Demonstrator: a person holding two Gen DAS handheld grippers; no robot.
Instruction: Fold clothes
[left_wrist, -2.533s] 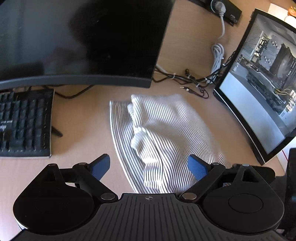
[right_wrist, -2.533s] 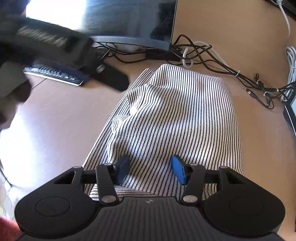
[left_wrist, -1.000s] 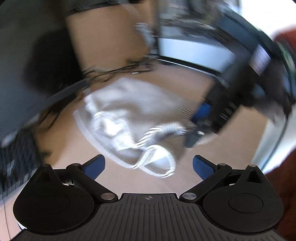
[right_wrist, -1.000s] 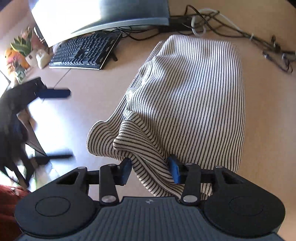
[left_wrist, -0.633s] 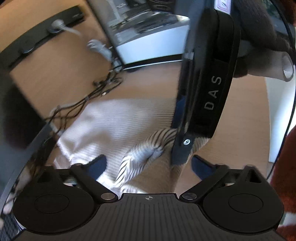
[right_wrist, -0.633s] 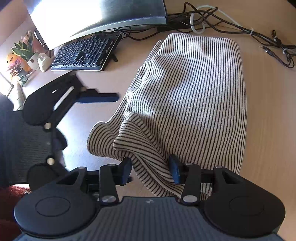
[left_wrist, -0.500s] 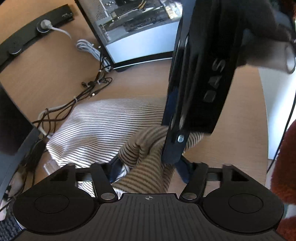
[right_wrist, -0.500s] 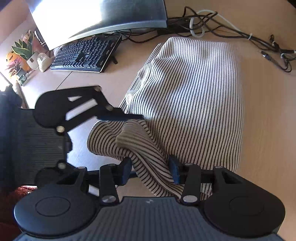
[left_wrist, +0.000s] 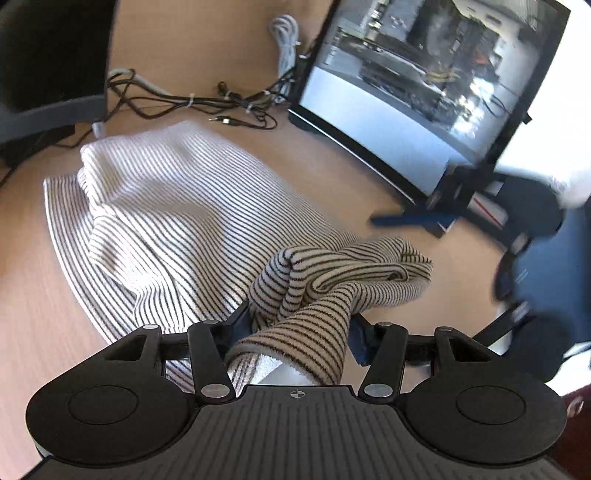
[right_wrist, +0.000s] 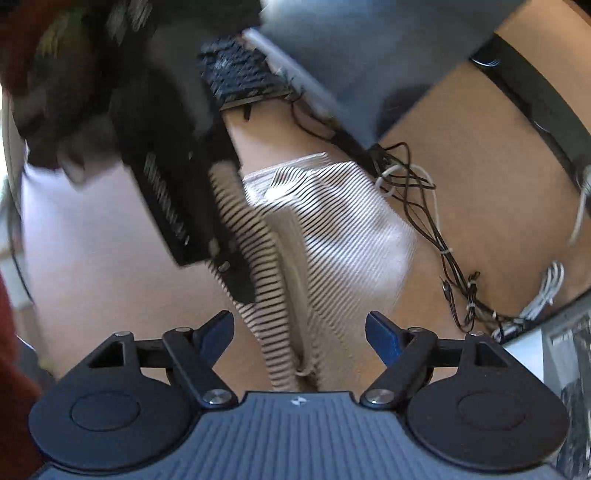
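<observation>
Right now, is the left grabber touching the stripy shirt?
Touching. The left wrist view shows the left gripper closed on a bunch of the striped shirt.

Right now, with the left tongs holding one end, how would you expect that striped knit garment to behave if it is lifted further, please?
Probably floppy: the striped knit garment bunches and droops where the left tongs pinch it. It looks light, since a small pinch holds up the raised fold. The rest would likely drag across the desk rather than rise flat. The right tongs have just been opening, nothing between them.
</observation>
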